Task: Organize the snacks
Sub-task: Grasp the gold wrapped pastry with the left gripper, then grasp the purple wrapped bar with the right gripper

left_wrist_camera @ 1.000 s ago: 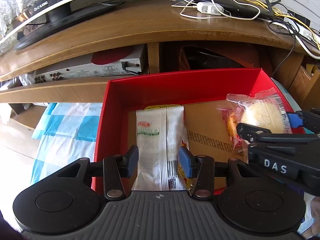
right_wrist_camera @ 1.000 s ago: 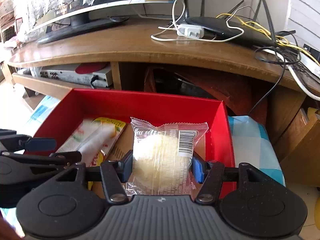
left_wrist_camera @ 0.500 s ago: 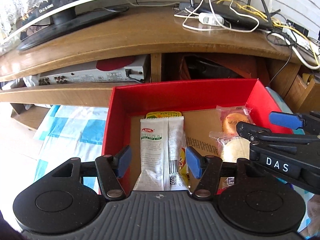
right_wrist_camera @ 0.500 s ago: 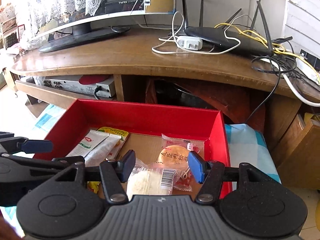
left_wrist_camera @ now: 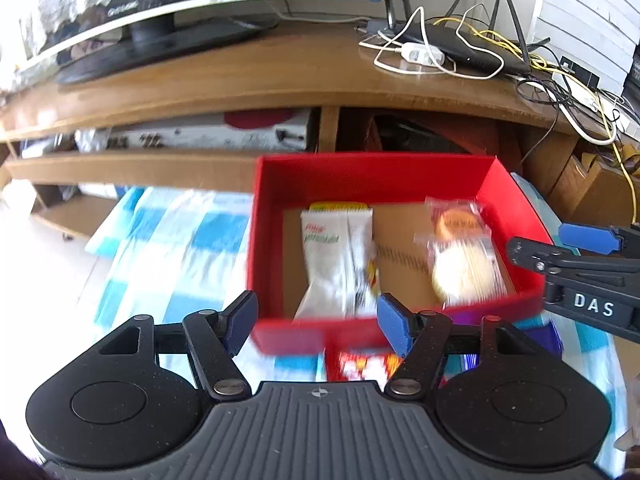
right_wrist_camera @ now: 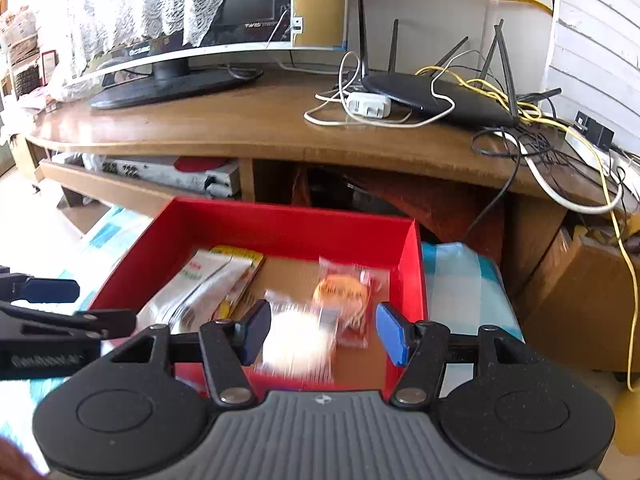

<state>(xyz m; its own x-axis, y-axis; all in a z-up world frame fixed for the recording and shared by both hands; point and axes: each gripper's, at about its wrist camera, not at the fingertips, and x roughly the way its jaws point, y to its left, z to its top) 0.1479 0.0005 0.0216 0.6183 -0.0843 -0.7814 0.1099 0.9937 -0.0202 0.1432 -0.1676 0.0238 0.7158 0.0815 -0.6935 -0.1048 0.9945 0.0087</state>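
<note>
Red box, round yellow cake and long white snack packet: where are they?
red box (left_wrist_camera: 372, 176), left wrist view, back wall.
round yellow cake (left_wrist_camera: 460, 272), left wrist view, its middle.
long white snack packet (left_wrist_camera: 332, 256), left wrist view, its middle.

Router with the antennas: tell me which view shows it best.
The right wrist view: the router sits large and sharp, antennas and cables clear. The left wrist view shows the router smaller, near the top edge, partly behind cables.

left gripper (left_wrist_camera: 318, 322): let go of the white snack pack (left_wrist_camera: 334, 258); fingers have just been opening; pulled back
right gripper (right_wrist_camera: 322, 330): dropped the pale cake (right_wrist_camera: 298, 344) into the red box (right_wrist_camera: 280, 226); lifted away
</note>
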